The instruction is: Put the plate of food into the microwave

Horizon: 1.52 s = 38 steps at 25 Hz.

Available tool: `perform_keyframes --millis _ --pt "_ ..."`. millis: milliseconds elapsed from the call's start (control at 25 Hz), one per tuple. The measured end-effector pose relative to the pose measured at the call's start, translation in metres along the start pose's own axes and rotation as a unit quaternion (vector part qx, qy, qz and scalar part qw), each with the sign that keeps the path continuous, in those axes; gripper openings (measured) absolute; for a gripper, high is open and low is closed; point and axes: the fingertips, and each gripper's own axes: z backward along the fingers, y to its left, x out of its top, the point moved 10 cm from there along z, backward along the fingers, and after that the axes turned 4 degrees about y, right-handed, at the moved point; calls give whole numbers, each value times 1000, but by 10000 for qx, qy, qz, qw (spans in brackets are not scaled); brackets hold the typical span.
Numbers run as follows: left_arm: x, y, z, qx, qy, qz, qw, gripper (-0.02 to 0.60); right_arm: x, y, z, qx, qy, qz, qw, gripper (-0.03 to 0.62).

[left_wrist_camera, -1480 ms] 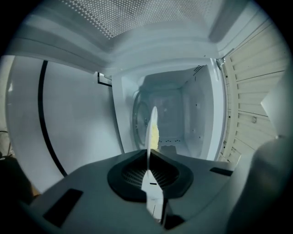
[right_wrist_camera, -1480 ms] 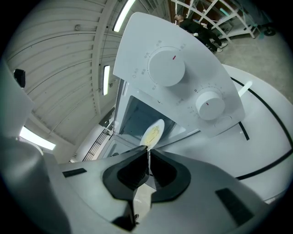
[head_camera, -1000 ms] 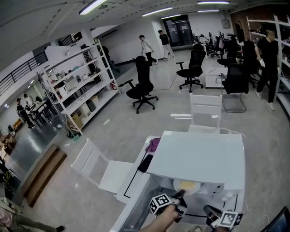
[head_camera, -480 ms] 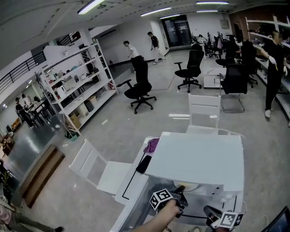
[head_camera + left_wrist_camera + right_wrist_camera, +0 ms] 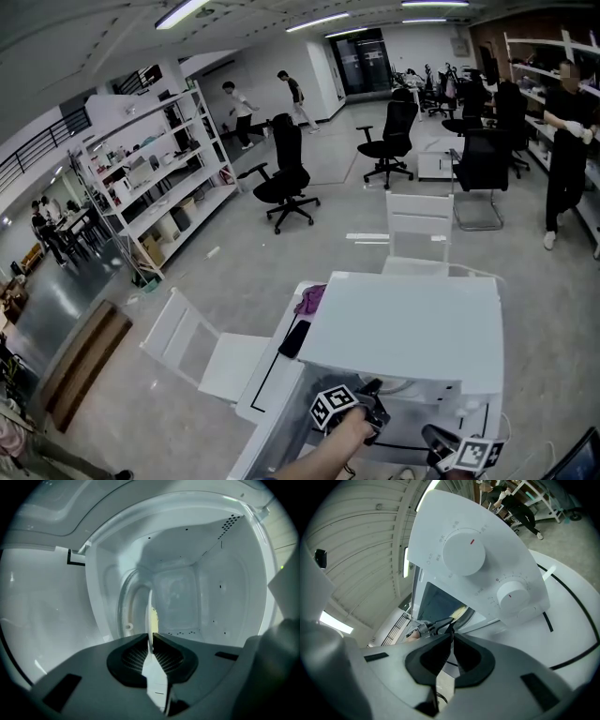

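Left gripper (image 5: pixel 151 641): jaws pinched tight on the rim of the plate (image 5: pixel 149 611), which shows edge-on in the left gripper view. Yellow food (image 5: pixel 154 619) lies on the plate, close to the held edge.

The plate reaches in through the open front of the microwave (image 5: pixel 211 573) and hangs by the near edge of the glass turntable (image 5: pixel 127 603) — cannot tell whether it touches the glass.

Right gripper (image 5: pixel 452 637): jaws pressed together with nothing between them. It is held off the microwave's front right corner and faces the control panel and its upper knob (image 5: pixel 464 555).

Head view: the microwave stands on a white table (image 5: pixel 270 380), with both grippers low at its front edge.

Progress, as judged: well along — the plate is lifted and already past the opening. Left to do: seat it flat on the turntable, release the rim, draw the left gripper out. The door likely needs shutting after.
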Motion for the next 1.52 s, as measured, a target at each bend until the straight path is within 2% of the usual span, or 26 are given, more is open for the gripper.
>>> perform_keyframes --millis 400,720,960,1120,1520 --pt "1 -2 0 189 34 -341 9992 18 -1 -2 0 6 -71 -29 10000 0" --pt "-1 -9 3 347 180 -527 9978 97 -1 2 2 21 -95 -23 10000 0" --pt "0 -10 5 453 270 -710 9961 115 -1 3 0 11 -105 -30 9999 0" --pt "-2 -13 3 542 323 -904 9939 162 -1 0 1 21 -109 -24 9999 0" --pt "-3 -21 7 766 533 -1250 9878 210 -2 2 3 -55 -106 -77 9999 0"
